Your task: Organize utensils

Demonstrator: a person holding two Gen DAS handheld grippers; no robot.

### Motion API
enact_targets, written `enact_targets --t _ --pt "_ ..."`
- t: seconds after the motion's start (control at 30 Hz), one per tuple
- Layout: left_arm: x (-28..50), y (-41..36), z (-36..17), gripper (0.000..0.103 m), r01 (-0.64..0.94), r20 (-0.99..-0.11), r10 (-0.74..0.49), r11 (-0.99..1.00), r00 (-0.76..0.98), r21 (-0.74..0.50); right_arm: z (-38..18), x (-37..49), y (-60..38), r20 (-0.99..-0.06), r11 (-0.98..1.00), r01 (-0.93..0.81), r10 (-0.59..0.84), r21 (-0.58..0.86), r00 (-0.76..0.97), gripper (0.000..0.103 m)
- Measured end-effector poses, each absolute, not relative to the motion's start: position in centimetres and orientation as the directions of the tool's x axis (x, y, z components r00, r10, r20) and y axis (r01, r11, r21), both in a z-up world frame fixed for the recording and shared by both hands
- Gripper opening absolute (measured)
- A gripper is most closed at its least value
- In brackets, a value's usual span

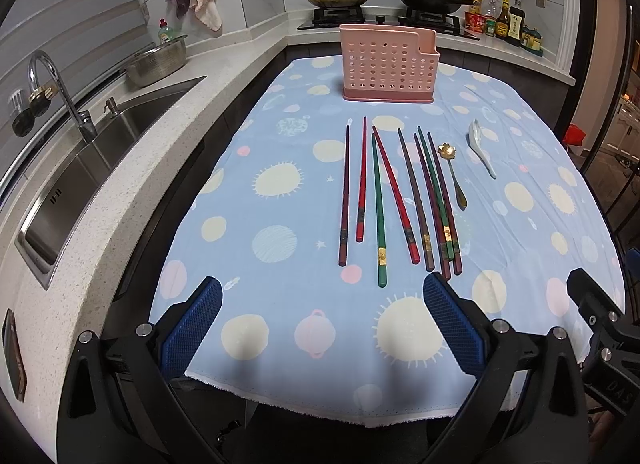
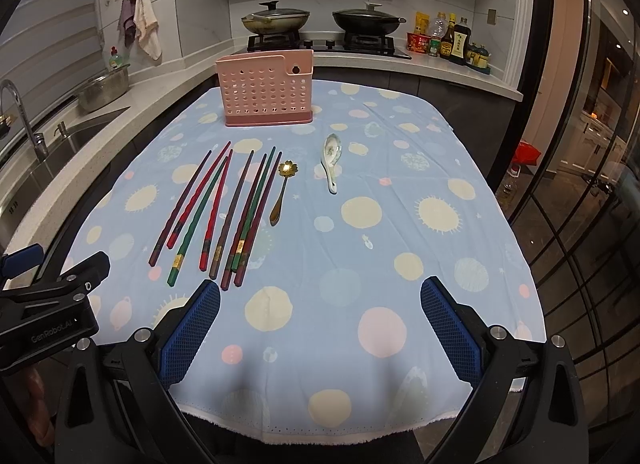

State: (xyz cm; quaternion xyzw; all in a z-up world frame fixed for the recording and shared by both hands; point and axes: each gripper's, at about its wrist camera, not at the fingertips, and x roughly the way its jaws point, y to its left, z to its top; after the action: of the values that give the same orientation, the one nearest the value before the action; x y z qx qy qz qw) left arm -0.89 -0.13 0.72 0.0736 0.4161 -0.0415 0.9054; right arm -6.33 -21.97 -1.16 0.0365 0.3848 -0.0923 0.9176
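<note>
Overlapping chopsticks (image 1: 434, 200) hard to separate, holder (image 1: 386, 64) interior hidden, left tongs (image 1: 322, 304) and right tongs (image 2: 320, 304) spread

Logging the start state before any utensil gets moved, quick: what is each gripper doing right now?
Left gripper: open, jaws wide apart, holding nothing.
Right gripper: open, jaws wide apart, holding nothing.
</note>
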Motion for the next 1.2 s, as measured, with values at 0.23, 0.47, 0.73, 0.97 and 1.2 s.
enact_targets --t 0.23,0.47,0.73,0.97,1.2 --pt "-0.89 0.0 0.76 0.096 0.136 -0.758 -0.013 0.986 0.652 0.101 -1.04 -6.43 -22.1 -0.712 0.98 0.2 -0.143 -0.003 0.688 0.096" --pt "-0.89 -0.03 0.73 0.096 0.136 -0.759 -0.013 0.986 0.651 0.1 -1.03 -6.41 -22.08 -0.712 0.98 0.199 -0.143 -0.005 0.687 0.096" --pt "-0.89 0.28 0.89 0.096 0.135 -0.758 -0.013 0.986 0.652 0.099 -0.97 -6.53 -22.11 -0.711 0.98 0.2 -0.143 -0.004 0.688 0.096" --pt "-0.9 0.32 0.9 0.096 0.135 -0.757 -0.013 0.986 0.653 0.1 -0.94 -6.54 -22.09 -0.711 0.98 0.199 -0.143 -0.005 0.689 0.096" --pt "-0.9 0.35 0.91 0.096 0.135 -0.757 -0.013 0.986 0.653 0.1 -0.92 -6.53 -22.02 -0.71 0.98 0.199 -0.145 -0.006 0.689 0.096"
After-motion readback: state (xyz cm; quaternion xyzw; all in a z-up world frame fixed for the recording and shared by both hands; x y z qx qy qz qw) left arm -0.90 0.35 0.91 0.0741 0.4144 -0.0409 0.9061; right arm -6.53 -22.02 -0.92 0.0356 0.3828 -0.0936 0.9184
